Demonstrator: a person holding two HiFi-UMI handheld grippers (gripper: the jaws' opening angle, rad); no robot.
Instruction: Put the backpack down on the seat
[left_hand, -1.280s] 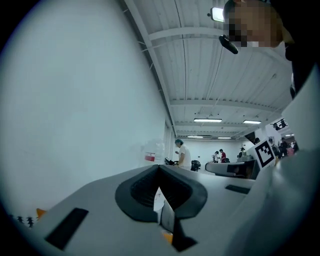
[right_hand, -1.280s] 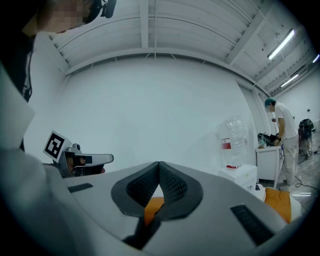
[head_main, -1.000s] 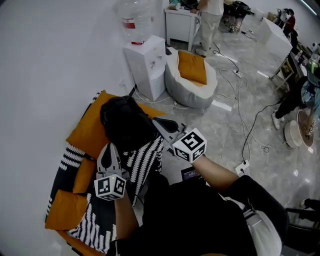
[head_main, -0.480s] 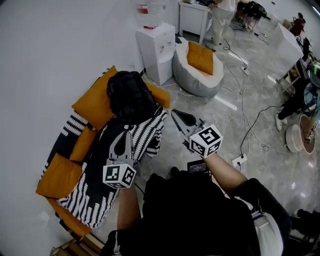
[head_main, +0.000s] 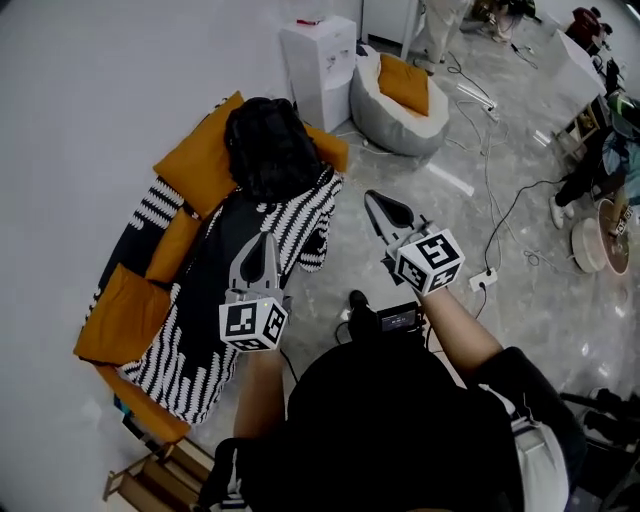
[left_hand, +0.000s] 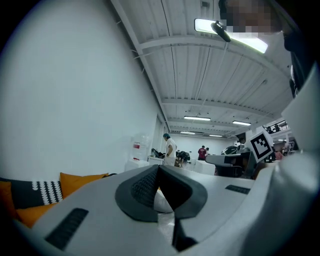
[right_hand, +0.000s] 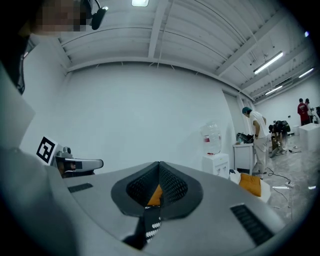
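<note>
Both left gripper (head_main: 263, 240) and right gripper (head_main: 373, 198) hang empty, jaws closed. Backpack (head_main: 270, 150) sits on striped sofa (head_main: 190, 350); water dispenser (head_main: 320, 60) red label illegible.

Against the wall ahead of you stands a white water dispenser (head_main: 322, 60). Just beside it on the right, a grey beanbag (head_main: 392, 120) carries an orange cushion (head_main: 405, 83). Thin cables (head_main: 505, 225) trail over the glossy marbled floor (head_main: 350, 250) to a white power strip (head_main: 484, 279). At the right edge a person's legs (head_main: 585, 182) stand near a round white object (head_main: 585, 262) that you cannot make out clearly. A slatted wooden rack (head_main: 150, 478) sits at the bottom left. In the far background another person in white (right_hand: 257, 132) stands by a white worktop (right_hand: 243, 155).
</note>
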